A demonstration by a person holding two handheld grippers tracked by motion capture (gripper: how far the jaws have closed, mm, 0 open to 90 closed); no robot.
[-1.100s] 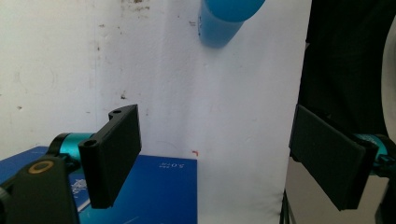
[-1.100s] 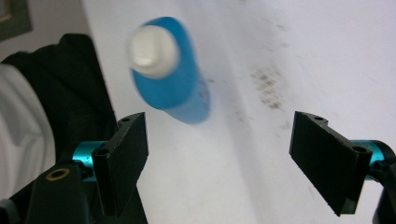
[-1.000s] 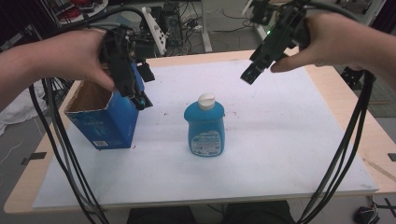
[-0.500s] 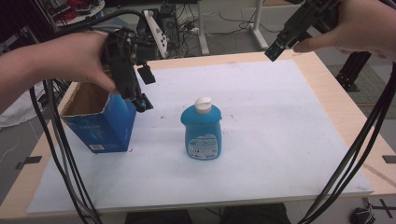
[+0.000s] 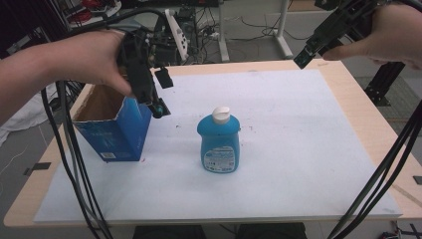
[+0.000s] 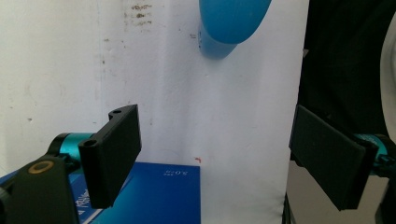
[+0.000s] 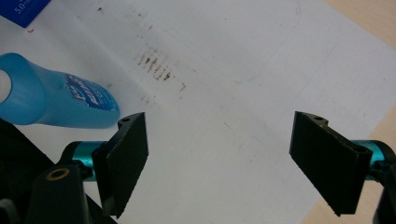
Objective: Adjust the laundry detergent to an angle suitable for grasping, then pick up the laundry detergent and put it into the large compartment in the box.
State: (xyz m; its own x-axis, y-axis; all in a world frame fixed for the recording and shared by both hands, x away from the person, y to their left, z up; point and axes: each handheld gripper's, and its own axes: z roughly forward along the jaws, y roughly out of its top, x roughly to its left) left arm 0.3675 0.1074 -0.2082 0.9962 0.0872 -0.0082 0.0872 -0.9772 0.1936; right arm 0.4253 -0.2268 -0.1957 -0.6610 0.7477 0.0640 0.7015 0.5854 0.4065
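Observation:
A blue bottle point(image 5: 219, 144) with a white cap stands upright in the middle of the white sheet. To its left sits an open blue cardboard box point(image 5: 114, 132). My left gripper point(image 5: 161, 93) hovers at the box's upper right corner, open, with nothing between its jaws. In the left gripper view the left gripper point(image 6: 215, 158) looks down past the box wall point(image 6: 159, 196) toward the bottle point(image 6: 233, 21). My right gripper point(image 5: 307, 55) is held high over the table's far right side. In the right gripper view the right gripper point(image 7: 219, 158) stands open and empty, with the bottle point(image 7: 51, 98) off to its left.
A white sheet point(image 5: 308, 149) covers most of the wooden table point(image 5: 383, 129). Black cables point(image 5: 74, 164) hang from both grippers at the left and right sides. A power strip point(image 5: 173, 27) and wiring lie on the floor behind the table.
The right gripper has moved right and away from the bottle, toward the far right corner. The left gripper stays by the box.

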